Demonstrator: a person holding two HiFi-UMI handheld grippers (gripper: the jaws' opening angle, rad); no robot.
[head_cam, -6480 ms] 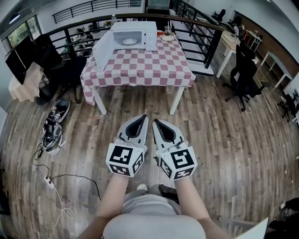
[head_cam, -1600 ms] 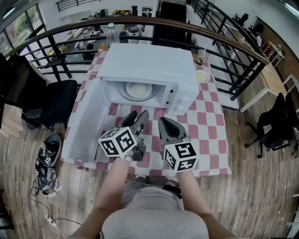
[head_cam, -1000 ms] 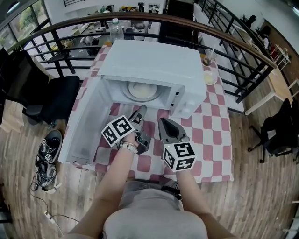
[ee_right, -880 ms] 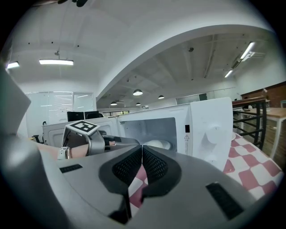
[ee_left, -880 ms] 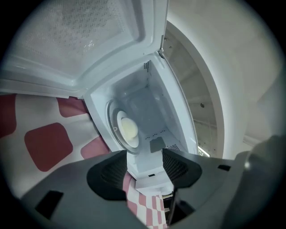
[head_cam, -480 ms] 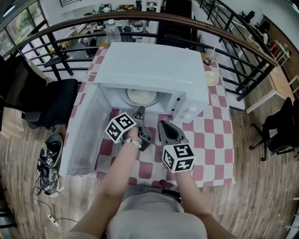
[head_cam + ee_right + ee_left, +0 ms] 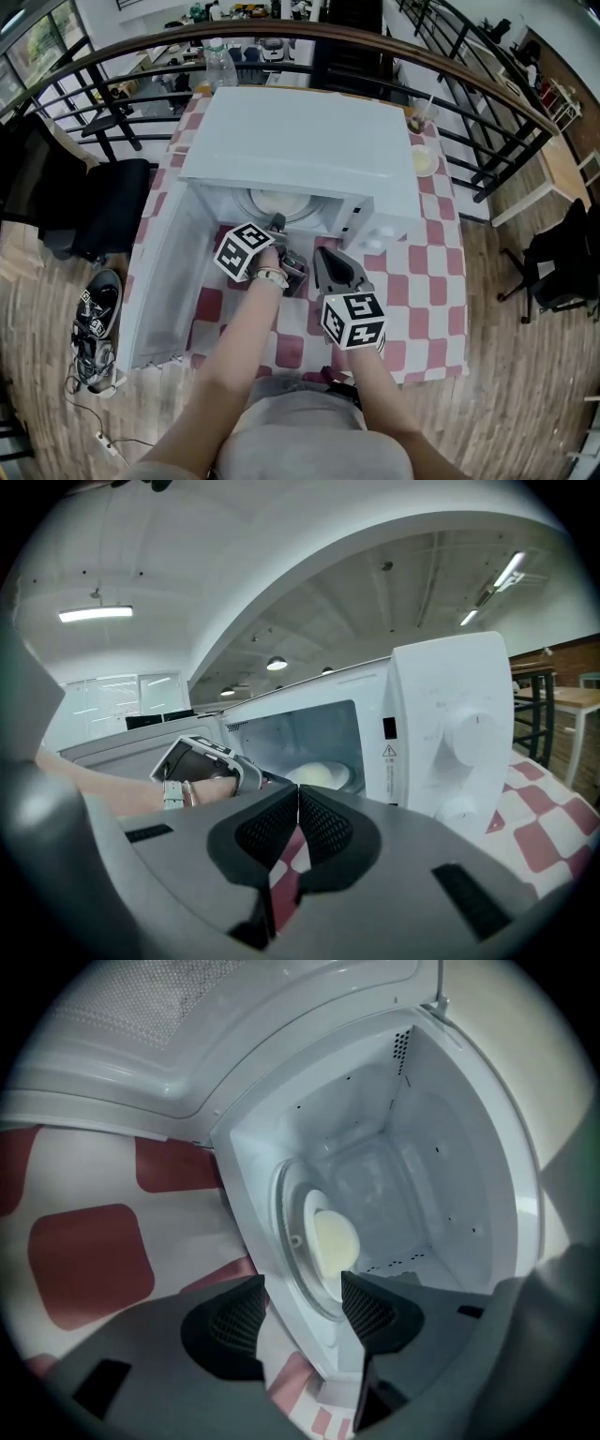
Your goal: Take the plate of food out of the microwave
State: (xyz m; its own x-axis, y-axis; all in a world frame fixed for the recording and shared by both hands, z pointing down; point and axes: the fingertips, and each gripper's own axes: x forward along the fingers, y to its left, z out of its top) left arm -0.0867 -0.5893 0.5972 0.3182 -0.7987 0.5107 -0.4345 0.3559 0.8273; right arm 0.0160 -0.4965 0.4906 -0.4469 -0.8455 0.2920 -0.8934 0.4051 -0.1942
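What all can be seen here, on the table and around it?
microwave: one, white, on the table, door open
plate of food: one, pale, inside the microwave
table: one, red-and-white checked cloth, centre
bottle: one, clear, behind the microwave
cup: one, with straw, table's far right corner
small dish: one, pale, beside the cup
railing: one, dark, behind the table
chair: one, black, left of the table
office chair: one, black, far right
shoes: pair, black and white, floor at left
left gripper: one, grey, jaws open, at the microwave's opening
right gripper: one, grey, jaws shut, over the table
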